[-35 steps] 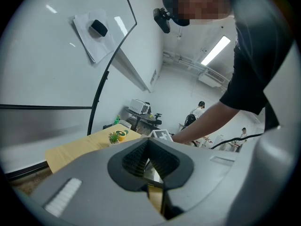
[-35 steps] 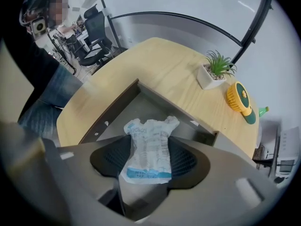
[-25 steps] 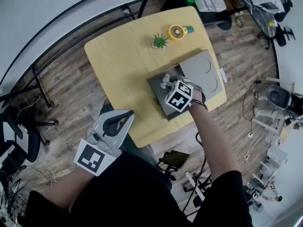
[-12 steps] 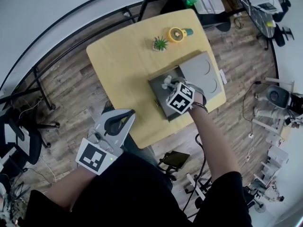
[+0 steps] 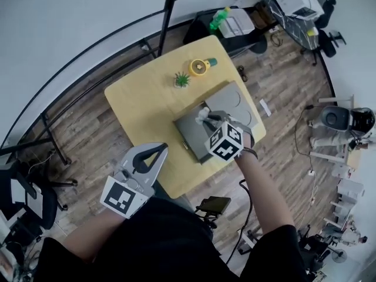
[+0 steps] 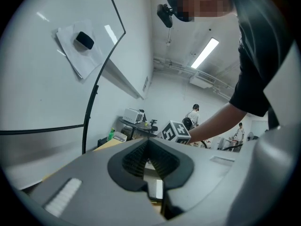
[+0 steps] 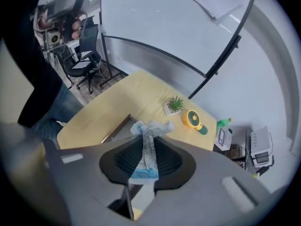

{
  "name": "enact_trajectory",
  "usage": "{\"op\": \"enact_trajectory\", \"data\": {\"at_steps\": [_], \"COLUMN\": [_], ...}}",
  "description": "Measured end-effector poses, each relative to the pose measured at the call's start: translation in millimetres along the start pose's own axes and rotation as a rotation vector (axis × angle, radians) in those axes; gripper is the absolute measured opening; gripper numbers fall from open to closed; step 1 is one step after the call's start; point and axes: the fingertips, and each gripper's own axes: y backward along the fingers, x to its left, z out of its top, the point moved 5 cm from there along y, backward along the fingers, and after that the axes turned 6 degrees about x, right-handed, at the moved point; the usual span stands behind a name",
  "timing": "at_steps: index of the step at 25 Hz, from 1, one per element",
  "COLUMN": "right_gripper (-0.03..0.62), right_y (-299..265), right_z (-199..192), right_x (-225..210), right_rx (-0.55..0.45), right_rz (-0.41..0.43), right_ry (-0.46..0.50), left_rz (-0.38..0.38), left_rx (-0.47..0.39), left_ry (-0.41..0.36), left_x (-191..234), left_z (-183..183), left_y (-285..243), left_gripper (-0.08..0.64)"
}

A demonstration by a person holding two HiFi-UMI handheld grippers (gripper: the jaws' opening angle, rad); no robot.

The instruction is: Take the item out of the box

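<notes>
One item, a crumpled white plastic packet with blue print, is pinched between the ribbed black pads of the right gripper, whose jaws are clenched on its thin, creased body. In the head view it sits at frame centre, over the shallow grey rectangular box, which lies open beside its flat lid with two round recesses. Extraction appears largely done. What seems left is carrying the packet aside and setting it on the smooth yellow wooden table. The left gripper, at lower left, has its jaws closed on nothing, well apart from the box.
</notes>
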Motion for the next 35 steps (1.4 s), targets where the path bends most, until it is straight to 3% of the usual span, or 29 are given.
{"op": "enact_trajectory", "data": {"at_steps": [7, 12, 17, 23, 28, 35], "right_gripper": [0.083, 0.083, 0.083, 0.083, 0.083, 0.083], "right_y": [118, 205, 260, 305, 325, 328], "right_z": [21, 25, 9, -19, -39, -56], "right_x": [-19, -27, -13, 4, 32, 53], "right_rx": [-0.182, -0.383, -0.52, -0.701, -0.822, -0.949], "right_rz": [-0.172, -0.337, -0.436, -0.525, -0.652, -0.725], "right_ry": [-0.042, -0.143, -0.283, -0.511, -0.62, -0.746], "left_rz": [-0.044, -0.095, -0.14, -0.201, -0.234, -0.27], "left_rx": [-0.062, -0.117, -0.206, -0.255, -0.269, -0.283], "left_ry": [-0.075, -0.136, -0.211, -0.266, -0.301, -0.34], "left_x": [-9, -20, -36, -57, -77, -90], "left_z": [46, 77, 108, 138, 151, 163], "left_y": [-12, -27, -39, -45, -44, -43], "left_gripper": [0.0, 0.0, 0.0, 0.0, 0.0, 0.0]}}
